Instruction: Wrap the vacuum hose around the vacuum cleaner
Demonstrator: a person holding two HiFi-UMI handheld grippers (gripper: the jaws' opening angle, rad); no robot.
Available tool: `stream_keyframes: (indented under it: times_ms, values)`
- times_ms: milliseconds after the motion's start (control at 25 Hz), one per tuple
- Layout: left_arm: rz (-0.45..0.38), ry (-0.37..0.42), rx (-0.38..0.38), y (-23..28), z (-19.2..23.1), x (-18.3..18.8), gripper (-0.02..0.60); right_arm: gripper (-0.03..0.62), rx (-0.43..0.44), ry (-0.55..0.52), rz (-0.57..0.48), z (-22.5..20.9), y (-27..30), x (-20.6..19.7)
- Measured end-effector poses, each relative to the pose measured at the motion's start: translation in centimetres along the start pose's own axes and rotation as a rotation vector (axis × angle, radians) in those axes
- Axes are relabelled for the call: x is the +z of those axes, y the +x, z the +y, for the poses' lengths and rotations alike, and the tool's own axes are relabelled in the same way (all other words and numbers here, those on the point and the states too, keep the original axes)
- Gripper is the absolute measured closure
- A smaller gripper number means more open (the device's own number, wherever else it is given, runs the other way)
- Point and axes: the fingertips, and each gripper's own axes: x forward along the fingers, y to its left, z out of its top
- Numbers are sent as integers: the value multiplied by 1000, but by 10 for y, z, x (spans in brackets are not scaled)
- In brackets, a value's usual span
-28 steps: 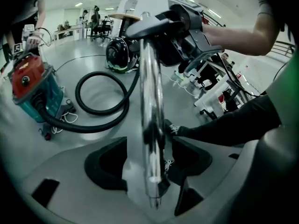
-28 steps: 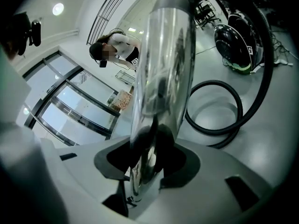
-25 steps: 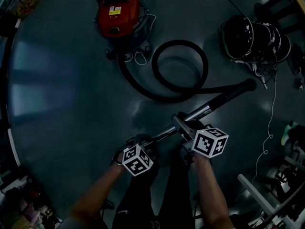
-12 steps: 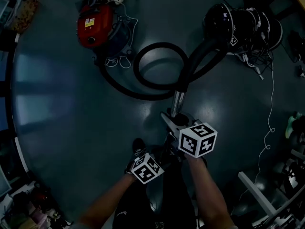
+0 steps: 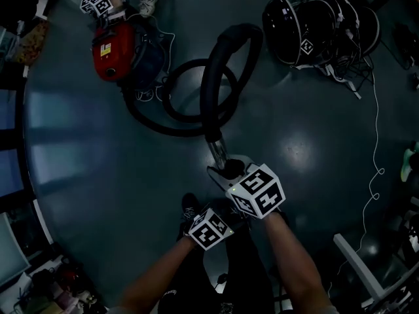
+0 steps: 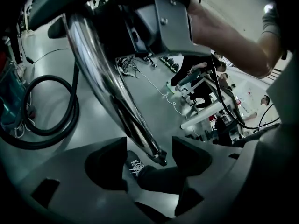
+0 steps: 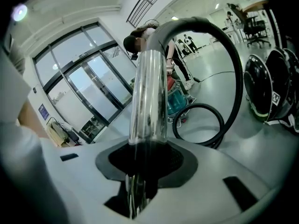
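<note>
The red vacuum cleaner [image 5: 118, 48] stands on the floor at the upper left. Its black hose [image 5: 190, 110] coils on the floor beside it, then arches up [image 7: 229, 45] to a chrome wand [image 5: 217, 150]. My right gripper [image 5: 226, 170] is shut on that wand [image 7: 148, 97]; its jaws have just been closing with the wand between them. My left gripper [image 5: 219, 213] sits just below the right one. In the left gripper view the wand's lower end [image 6: 156, 155] hangs between the left gripper's [image 6: 149, 157] jaws, which are open, with gaps on both sides.
Black drum-shaped machines [image 5: 321, 25] stand at the upper right. A thin white cable [image 5: 376, 142] trails down the right side, and a white frame [image 5: 360, 267] is at the lower right. Another marker cube [image 5: 98, 4] and shoes show behind the vacuum. My shoe [image 6: 135, 167] is below the jaws.
The wand has swung from pointing right to pointing away from me, lifting the hose into an arch. My left gripper slid right, along the wand to its lower end.
</note>
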Motion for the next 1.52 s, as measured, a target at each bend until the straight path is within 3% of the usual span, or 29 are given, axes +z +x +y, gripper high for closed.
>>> stream_keyframes:
  times_ms: [120,200,280,400,520,640,840,1080,1520]
  values:
    - [-36,39,92,-42,24,8,276,467,23,-20,24,-1,1,0]
    - [-98,118,196,-97,46,32,278,467,36,-44,56,-2,2,-1]
    - [-146,241,309,-158,68,70,278,467,42,-80,96,-4,4,-5]
    - [-142,453,436,-219,85,128,278,467,42,-131,163,-9,5,-15]
    - [-78,683,529,-238,90,173,278,467,44,-183,225,-11,10,-22]
    - [-32,795,538,-219,94,193,278,467,37,-260,292,-13,13,-28]
    - [-48,724,480,-194,117,196,278,467,-8,-432,446,-31,18,-50]
    - [0,656,491,-181,170,158,278,467,-65,-596,595,-59,36,-60]
    - [-88,430,445,-135,292,102,278,467,-186,-898,825,-160,115,-64]
